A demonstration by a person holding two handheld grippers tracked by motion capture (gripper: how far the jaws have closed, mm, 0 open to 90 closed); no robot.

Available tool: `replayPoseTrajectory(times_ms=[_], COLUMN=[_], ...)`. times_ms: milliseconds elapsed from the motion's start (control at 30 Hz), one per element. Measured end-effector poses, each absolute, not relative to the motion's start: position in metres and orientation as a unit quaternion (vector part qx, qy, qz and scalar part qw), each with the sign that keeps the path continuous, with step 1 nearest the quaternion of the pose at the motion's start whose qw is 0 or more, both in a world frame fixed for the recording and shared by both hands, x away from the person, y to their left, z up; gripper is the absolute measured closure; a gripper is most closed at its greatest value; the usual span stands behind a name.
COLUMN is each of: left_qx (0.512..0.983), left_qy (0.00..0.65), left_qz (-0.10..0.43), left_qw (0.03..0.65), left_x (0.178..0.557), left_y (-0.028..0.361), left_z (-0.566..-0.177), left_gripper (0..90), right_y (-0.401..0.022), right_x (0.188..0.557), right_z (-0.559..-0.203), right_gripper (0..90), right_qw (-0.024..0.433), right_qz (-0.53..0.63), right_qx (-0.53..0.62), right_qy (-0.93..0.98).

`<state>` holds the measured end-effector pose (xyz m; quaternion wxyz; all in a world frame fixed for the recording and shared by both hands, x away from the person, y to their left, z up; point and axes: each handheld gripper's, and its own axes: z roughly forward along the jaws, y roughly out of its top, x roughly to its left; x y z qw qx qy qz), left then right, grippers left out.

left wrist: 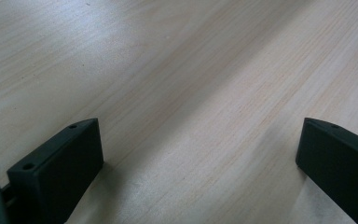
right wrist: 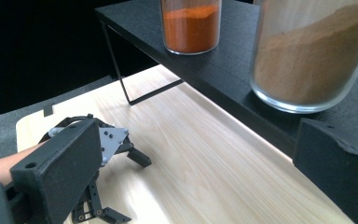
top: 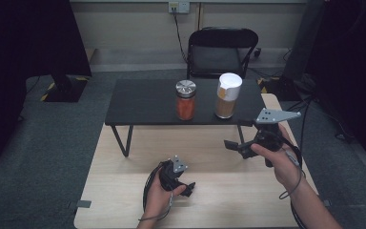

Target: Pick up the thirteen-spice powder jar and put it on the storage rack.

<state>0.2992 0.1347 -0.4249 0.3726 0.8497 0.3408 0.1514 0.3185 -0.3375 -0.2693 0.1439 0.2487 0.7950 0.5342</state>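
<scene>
Up on the black shelf (top: 143, 102), at the far side of the wooden table (top: 209, 200), stand two jars: a white-lidded jar of brown powder (top: 228, 95) on the right and a metal-lidded jar of orange powder (top: 186, 100) just to its left, a little apart from it. Nearest to them is the right gripper (top: 233, 135), held above the table's right part, just in front of the shelf's near edge. Its jaws stand wide apart and hold nothing. The brown jar lies just beyond and slightly left of this gripper in the high view; in the right gripper view the brown powder jar (right wrist: 314, 51) looms close above the right-hand jaw, standing near the shelf's (right wrist: 233, 70) edge, and the orange jar (right wrist: 191, 25) stands farther off, between the two jaws' lines. No jaw touches either jar.

Down at the near middle of the table, the left gripper (top: 187, 188) sits low over the bare wood (left wrist: 191, 93), well apart from both jars. Its jaws are also spread wide with nothing between them, as the left gripper view makes plain. It shows too in the right gripper view, as the left gripper (right wrist: 121, 186) low over the board.
</scene>
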Motion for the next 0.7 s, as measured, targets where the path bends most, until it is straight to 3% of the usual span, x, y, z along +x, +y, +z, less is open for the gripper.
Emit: replayPoseTrajectory(times_ms=[700], left_qx=[0.851], left_qy=[0.340], left_qz=[0.152], left_qw=[0.371], left_x=[0.300], left_y=[0.135], left_z=[-0.425], left_gripper=[0.0], right_y=[-0.345], right_x=[0.312], right_z=[-0.288], right_gripper=[0.3], right_qw=[0.138], right_qz=[0.537], right_qx=[0.251], right_qy=[0.794])
